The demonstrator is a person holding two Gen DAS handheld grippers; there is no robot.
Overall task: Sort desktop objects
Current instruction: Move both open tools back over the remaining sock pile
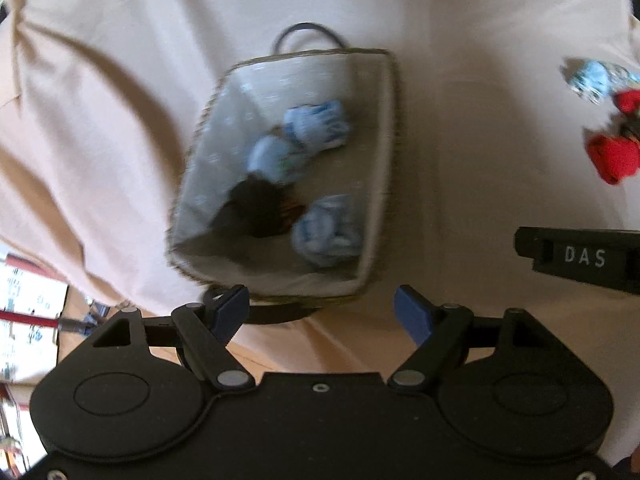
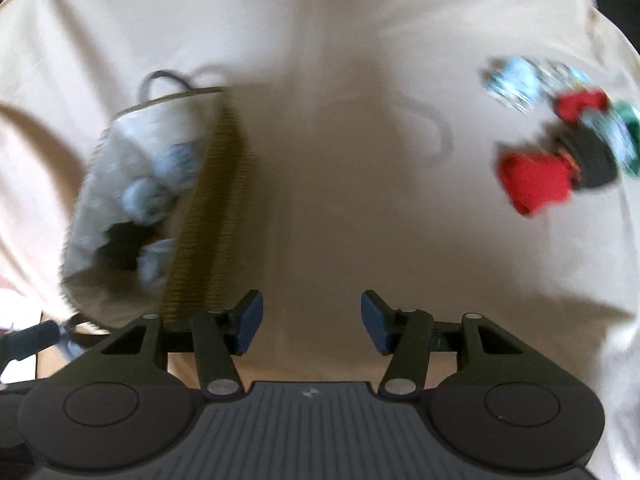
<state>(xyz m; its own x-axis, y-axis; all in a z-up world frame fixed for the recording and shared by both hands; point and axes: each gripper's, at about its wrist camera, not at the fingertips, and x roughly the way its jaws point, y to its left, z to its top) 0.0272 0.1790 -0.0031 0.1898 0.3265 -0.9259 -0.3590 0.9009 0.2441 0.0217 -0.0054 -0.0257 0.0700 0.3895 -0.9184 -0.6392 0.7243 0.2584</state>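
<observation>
Your left gripper (image 1: 320,312) hangs above the basket (image 1: 384,168), fingers apart and empty; your right gripper (image 2: 312,322), fingers also apart, faces the red bundle (image 2: 534,182) ahead-right, likely next.

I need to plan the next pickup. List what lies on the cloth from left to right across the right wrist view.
basket → bare cloth → red bundle → black bundle → green item
</observation>
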